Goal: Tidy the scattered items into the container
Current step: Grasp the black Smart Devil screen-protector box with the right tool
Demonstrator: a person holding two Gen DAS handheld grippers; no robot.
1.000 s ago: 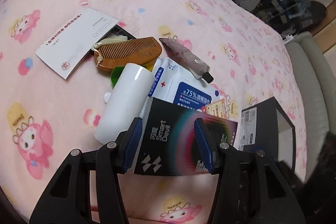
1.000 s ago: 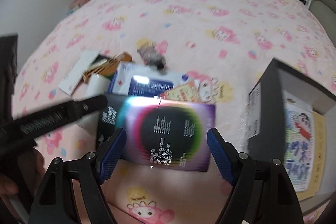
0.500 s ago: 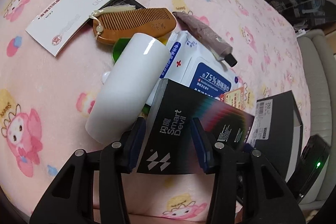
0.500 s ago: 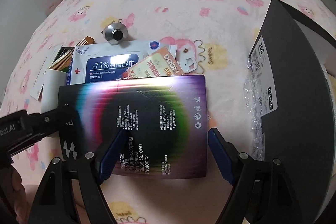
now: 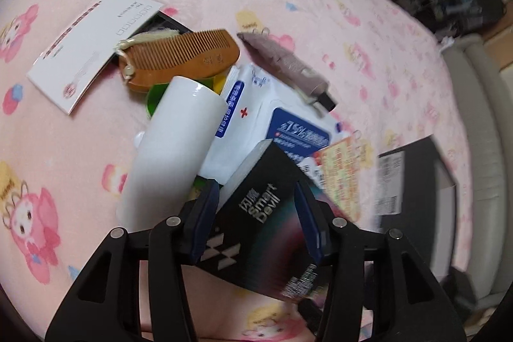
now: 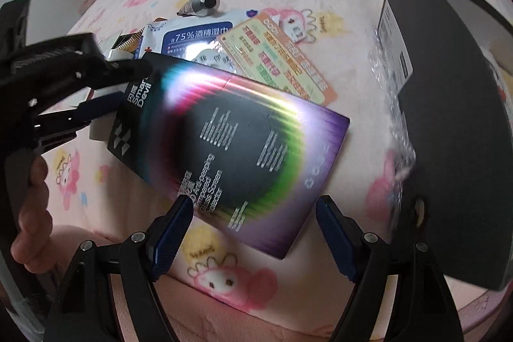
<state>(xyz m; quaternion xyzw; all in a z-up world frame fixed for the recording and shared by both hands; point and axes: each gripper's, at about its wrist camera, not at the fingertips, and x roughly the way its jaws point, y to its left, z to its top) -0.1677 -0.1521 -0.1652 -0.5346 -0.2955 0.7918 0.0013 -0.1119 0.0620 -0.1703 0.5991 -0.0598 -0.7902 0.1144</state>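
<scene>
My left gripper (image 5: 258, 213) is shut on the short end of a flat black Smart Devil screen-protector box (image 5: 272, 223) and holds it tilted above the pink bedspread; the box shows in the right wrist view (image 6: 231, 143) too, with the left gripper (image 6: 105, 85) clamped on its left end. My right gripper (image 6: 253, 223) is open and empty, just below the box's near edge. The black container box (image 6: 449, 117) stands open at the right, and in the left wrist view (image 5: 413, 178) at the right.
On the bedspread lie a white bottle (image 5: 173, 149), a wet-wipes pack (image 5: 282, 124), a wooden comb (image 5: 186, 60), a white card (image 5: 89, 47), a grey tube (image 5: 285, 66) and an orange leaflet (image 6: 275, 56). Bubble wrap (image 6: 391, 104) hangs beside the container.
My left gripper has lifted the box's end and turned it toward the container. My right gripper has stayed open and dropped back below the box.
</scene>
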